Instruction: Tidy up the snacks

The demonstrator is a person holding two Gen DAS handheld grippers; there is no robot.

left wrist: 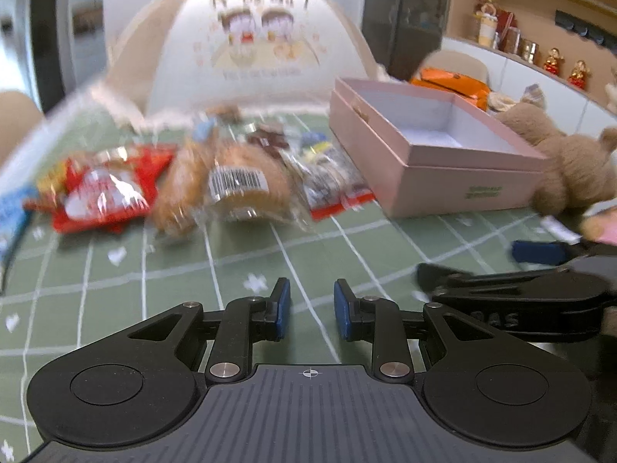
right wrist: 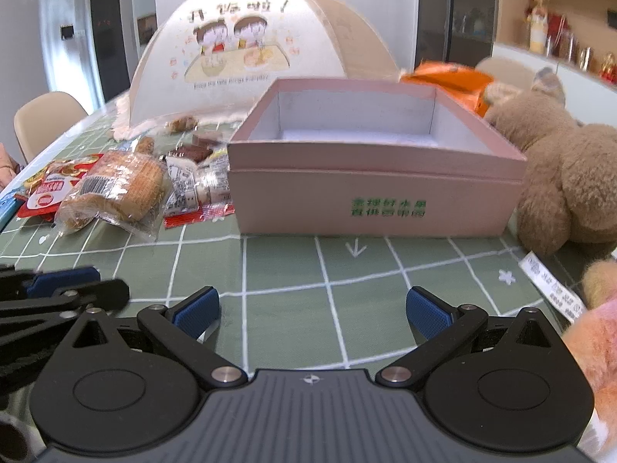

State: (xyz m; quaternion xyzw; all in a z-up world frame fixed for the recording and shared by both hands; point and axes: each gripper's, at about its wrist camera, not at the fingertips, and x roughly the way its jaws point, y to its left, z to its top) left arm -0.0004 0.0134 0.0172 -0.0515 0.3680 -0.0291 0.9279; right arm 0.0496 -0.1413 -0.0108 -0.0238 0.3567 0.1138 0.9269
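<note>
Several wrapped snacks lie in a pile on the green checked tablecloth (right wrist: 293, 270): a red packet (left wrist: 104, 193), a clear-wrapped bread (left wrist: 243, 185) (right wrist: 115, 189) and a printed packet with a red edge (left wrist: 331, 181) (right wrist: 196, 189). An open, empty pink box (right wrist: 370, 193) (left wrist: 432, 154) stands right of the pile. My left gripper (left wrist: 311, 306) is empty, its jaws a narrow gap apart, low over the cloth in front of the snacks. My right gripper (right wrist: 312, 310) is wide open and empty in front of the box.
A domed food cover (right wrist: 246, 61) with a cartoon print stands behind the snacks. A brown plush toy (right wrist: 570, 177) lies against the box's right side, a pink plush (right wrist: 590, 347) nearer. An orange bag (right wrist: 451, 77) lies behind the box. Chairs and shelves are beyond.
</note>
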